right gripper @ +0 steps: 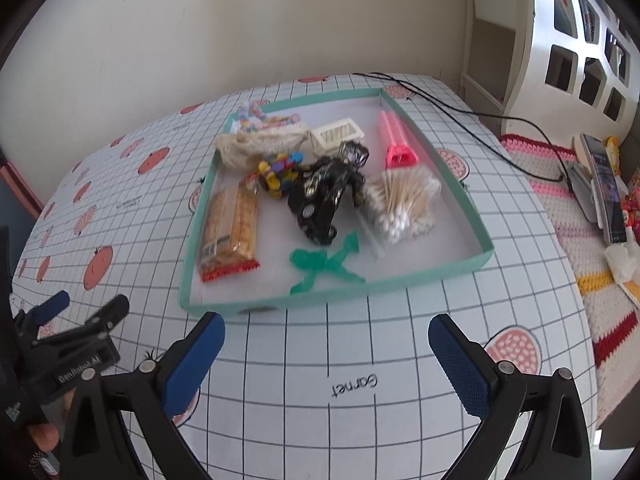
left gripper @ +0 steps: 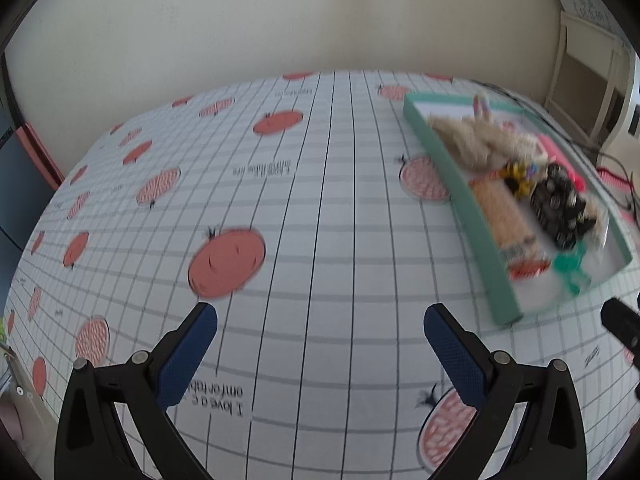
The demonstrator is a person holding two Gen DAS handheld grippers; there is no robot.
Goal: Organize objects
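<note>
on a gridded tablecloth (right gripper: 360, 360) printed with red fruit, shallow teal tray (right gripper: 452, 184) holding cracker packet (right gripper: 232, 224), black toy car (right gripper: 324, 196), cotton swabs (right gripper: 404, 208), green scissors (right gripper: 324, 266), right gripper (right gripper: 326, 354) wide open and empty just before the tray, left gripper (left gripper: 320, 346) likewise open, empty, over bare cloth

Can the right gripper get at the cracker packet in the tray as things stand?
Probably yes: the right gripper is open and empty, facing the tray, and the cracker packet lies uncovered near the low front wall.
</note>
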